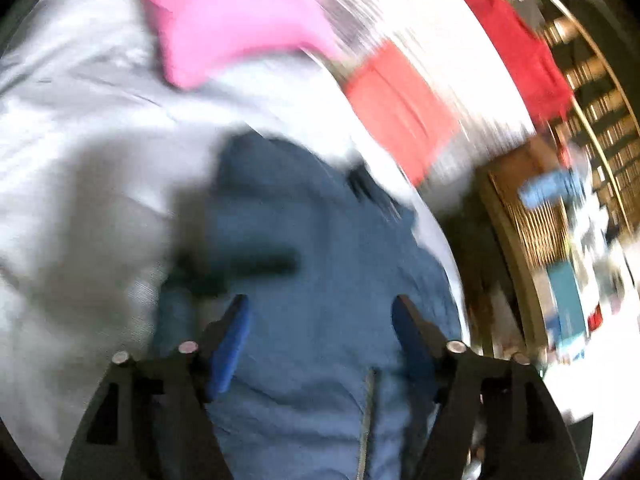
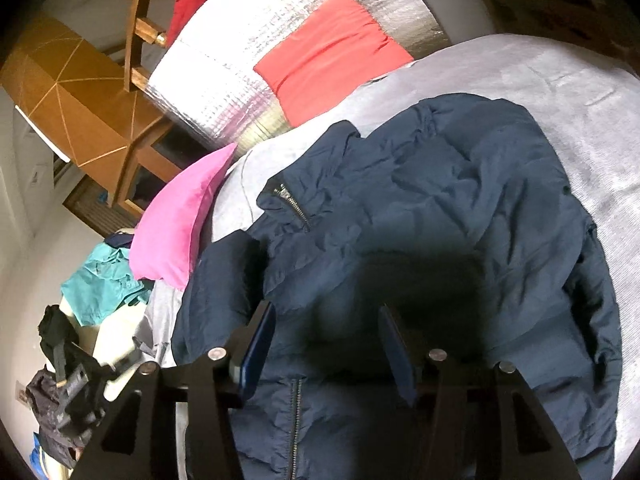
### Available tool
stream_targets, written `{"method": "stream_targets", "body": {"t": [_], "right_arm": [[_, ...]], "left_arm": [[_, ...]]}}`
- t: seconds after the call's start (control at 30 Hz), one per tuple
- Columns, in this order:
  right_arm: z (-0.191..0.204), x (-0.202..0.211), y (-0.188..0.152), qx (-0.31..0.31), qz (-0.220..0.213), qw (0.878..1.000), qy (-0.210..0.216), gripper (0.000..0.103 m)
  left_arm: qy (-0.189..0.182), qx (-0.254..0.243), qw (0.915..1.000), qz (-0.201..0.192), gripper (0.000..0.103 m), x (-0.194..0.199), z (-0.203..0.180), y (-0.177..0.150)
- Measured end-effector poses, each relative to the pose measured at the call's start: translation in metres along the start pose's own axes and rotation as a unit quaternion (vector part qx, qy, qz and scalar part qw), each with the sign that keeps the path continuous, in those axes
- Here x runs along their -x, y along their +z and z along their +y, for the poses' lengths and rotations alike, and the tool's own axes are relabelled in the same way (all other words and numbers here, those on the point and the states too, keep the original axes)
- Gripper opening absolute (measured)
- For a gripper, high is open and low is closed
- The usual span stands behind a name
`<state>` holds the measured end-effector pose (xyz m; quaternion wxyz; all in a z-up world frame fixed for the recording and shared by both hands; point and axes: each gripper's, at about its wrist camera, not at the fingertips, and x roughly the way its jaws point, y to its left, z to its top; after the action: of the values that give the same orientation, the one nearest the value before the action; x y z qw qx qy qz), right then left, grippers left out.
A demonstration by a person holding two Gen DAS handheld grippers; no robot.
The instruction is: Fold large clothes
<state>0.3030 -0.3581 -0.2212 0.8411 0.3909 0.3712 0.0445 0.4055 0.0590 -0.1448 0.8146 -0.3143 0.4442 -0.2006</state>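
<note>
A dark blue padded jacket (image 2: 440,208) lies crumpled on a grey bed cover (image 2: 560,92), its zip (image 2: 296,420) running toward the camera. My right gripper (image 2: 327,312) hovers over the near part of the jacket, jaws apart, with no fabric between the blue pads. The left wrist view is blurred. In it the same jacket (image 1: 312,240) fills the centre on the grey cover (image 1: 80,120). My left gripper (image 1: 320,304) stands wide open just above the fabric, holding nothing.
A pink pillow (image 2: 180,224) lies beside the jacket's collar. An orange-red cloth (image 2: 332,52) rests on a silver quilted mat (image 2: 248,40) beyond it. A teal garment (image 2: 100,284) and dark clutter (image 2: 68,392) sit at the left, wooden furniture (image 2: 80,92) behind.
</note>
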Motion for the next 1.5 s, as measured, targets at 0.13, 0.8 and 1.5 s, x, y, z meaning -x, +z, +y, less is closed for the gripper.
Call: {"method": "stream_targets", "body": {"t": [0.13,0.8,1.5], "right_arm": [[0.004,-0.007,-0.006,0.006,0.01,1.0,-0.002,0.057],[0.015,-0.006,-0.011,0.068,0.023,0.997,-0.023,0.07],[0.025,-0.015,-0.018,0.034,-0.058,0.997,-0.023,0.088]], "left_arm": [[0.006,0.058,0.9982,-0.016,0.074,-0.008,0.032,0.011],[-0.089,-0.066,0.9938,-0.004,0.018,-0.041,-0.053,-0.006],[-0.188,-0.183,0.9628,0.063,0.05,-0.036,-0.166,-0.048]]}}
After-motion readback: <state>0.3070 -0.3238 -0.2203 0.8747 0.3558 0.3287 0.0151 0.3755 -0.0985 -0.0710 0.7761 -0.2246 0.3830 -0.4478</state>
